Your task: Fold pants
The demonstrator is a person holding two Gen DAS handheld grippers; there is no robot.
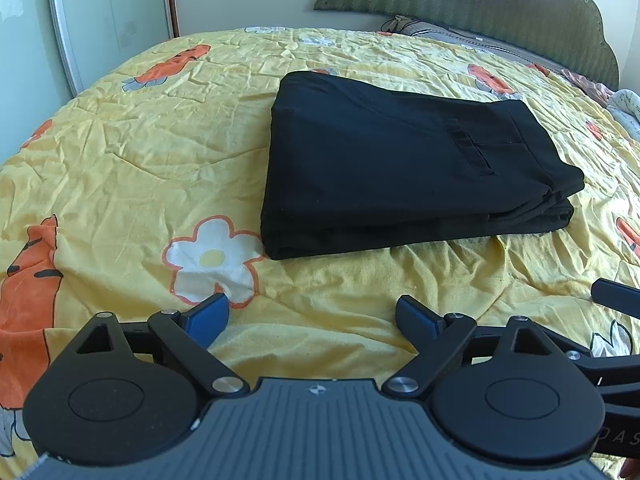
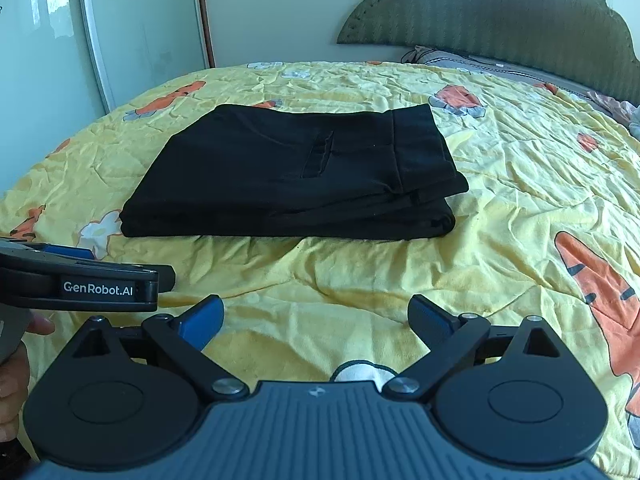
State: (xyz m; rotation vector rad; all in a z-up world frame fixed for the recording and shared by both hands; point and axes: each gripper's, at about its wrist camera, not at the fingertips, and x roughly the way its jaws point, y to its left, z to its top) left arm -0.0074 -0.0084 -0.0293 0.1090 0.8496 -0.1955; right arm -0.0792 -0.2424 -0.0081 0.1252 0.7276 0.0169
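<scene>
Black pants [image 1: 400,164] lie folded into a compact stack on the yellow bedspread [image 1: 140,152]; they also show in the right wrist view [image 2: 296,176]. My left gripper [image 1: 312,312] is open and empty, held back from the near edge of the pants. My right gripper [image 2: 316,316] is open and empty, also short of the pants. The left gripper's side shows at the left edge of the right wrist view [image 2: 80,284]. A part of the right gripper shows at the right edge of the left wrist view [image 1: 616,300].
The green headboard [image 2: 500,16] and pillows [image 1: 440,32] stand at the far end of the bed. A wardrobe door [image 2: 140,28] stands at the far left. Crumpled bedding [image 1: 624,108] lies at the far right.
</scene>
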